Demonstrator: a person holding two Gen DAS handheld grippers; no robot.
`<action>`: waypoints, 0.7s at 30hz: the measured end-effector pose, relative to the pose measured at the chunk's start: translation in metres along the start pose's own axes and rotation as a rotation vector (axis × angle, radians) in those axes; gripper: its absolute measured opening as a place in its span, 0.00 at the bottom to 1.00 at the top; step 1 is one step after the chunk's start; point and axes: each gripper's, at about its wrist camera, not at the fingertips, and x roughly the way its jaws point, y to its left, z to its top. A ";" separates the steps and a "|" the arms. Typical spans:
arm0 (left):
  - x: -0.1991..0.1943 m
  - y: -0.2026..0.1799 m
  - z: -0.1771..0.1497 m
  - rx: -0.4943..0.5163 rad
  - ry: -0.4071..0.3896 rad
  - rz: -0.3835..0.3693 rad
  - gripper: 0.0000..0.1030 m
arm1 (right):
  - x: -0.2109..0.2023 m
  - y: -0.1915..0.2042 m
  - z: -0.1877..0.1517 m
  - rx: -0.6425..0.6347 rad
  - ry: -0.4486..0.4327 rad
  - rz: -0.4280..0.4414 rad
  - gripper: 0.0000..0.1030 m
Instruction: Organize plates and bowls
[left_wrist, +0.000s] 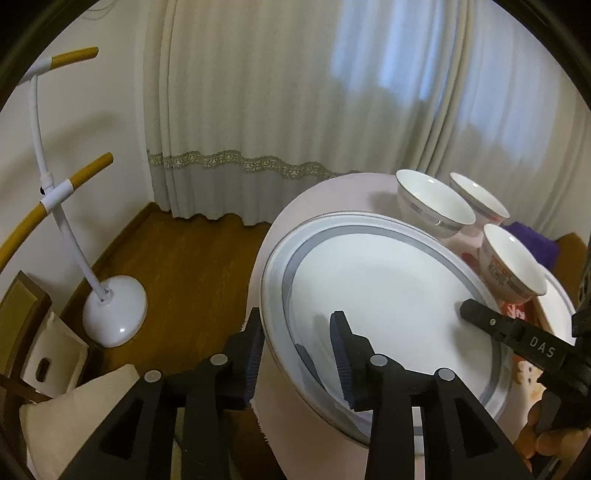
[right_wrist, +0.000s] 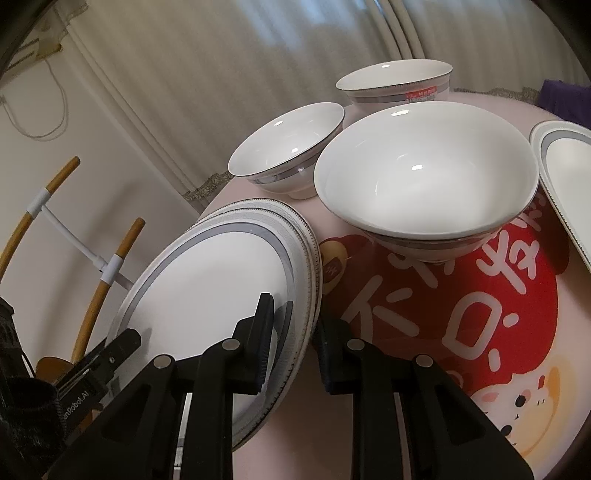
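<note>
left gripper (left_wrist: 297, 343) angled down at near-left rim of plate stack (left_wrist: 388, 291), jaws parted astride the rim, pads not pressing; right gripper (right_wrist: 293, 328) angled down at stack's right rim, jaws narrow, pinching the top plate's edge, one finger (right_wrist: 264, 332) over the plate

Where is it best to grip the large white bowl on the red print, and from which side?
Pinch the near rim of the large bowl, one finger inside, one outside, from above: it stands upright, likely too wide to span, and a smaller bowl and a plate flank it.
</note>
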 end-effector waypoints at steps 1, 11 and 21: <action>0.003 -0.001 0.000 -0.001 0.005 0.001 0.33 | 0.000 0.000 0.000 0.000 0.000 0.000 0.20; 0.006 0.006 0.000 -0.009 0.028 0.000 0.35 | 0.001 0.002 0.000 -0.006 0.016 -0.001 0.18; -0.030 -0.008 -0.001 -0.003 0.002 0.065 0.50 | -0.035 0.009 -0.015 -0.074 0.001 -0.055 0.32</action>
